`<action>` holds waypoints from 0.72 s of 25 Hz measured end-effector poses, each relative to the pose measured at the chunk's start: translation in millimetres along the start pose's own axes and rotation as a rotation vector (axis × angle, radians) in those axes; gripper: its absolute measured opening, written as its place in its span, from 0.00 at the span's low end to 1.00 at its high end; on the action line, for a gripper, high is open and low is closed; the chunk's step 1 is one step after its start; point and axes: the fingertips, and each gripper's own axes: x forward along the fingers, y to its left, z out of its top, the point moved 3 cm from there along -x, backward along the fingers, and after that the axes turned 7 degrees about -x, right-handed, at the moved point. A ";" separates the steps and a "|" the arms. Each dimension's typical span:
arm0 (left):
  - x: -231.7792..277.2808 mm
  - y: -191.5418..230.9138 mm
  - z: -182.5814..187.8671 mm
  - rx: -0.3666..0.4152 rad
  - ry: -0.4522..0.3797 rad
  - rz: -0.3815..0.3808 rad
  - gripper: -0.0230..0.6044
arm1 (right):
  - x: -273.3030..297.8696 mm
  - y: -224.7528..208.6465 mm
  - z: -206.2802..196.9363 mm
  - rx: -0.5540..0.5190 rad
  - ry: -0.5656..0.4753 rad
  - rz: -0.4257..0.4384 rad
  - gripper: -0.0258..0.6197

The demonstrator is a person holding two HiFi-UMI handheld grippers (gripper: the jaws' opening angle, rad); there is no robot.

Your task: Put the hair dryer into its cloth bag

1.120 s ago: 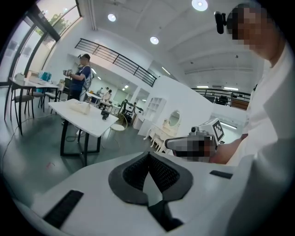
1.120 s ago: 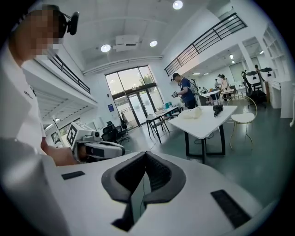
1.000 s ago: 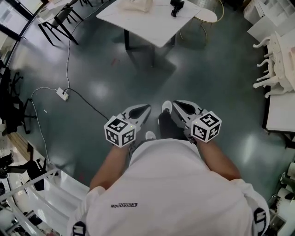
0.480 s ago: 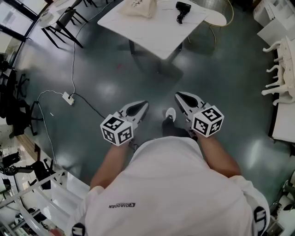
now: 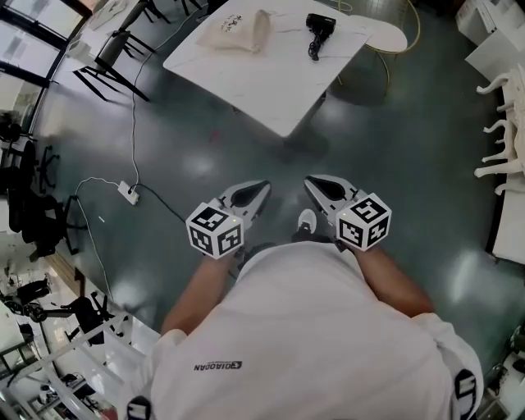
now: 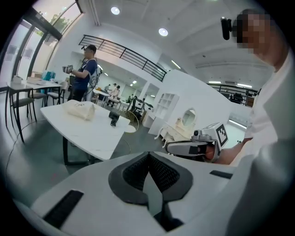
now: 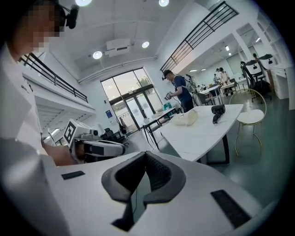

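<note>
Both grippers are out in front of the person, side by side above the dark floor (image 5: 402,139). Left gripper (image 5: 257,190): jaws pressed together, nothing between them. Right gripper (image 5: 315,184): same story, jaws closed and empty.

The white worktop (image 5: 271,90) lies ahead, well apart from both grippers. On it, the black hair dryer (image 5: 318,25) lies near the far edge, with its cord trailing toward the person. The cream cloth bag (image 5: 239,31) lies to its left, apart from it and slumped on its side. Neither is touched by a gripper.

A round-seated chair (image 5: 385,29) with a gold frame stands just beside the worktop, on the hair dryer's side. Down at the left, a white power strip (image 5: 129,194) lies on the floor with its cable running off. In the left gripper view, another person (image 6: 86,69) stands beyond the worktop.
</note>
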 end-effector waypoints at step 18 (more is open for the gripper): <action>64.7 66.9 60.7 -0.003 0.032 0.034 0.08 | 61.8 -88.4 31.6 -0.007 0.031 0.010 0.06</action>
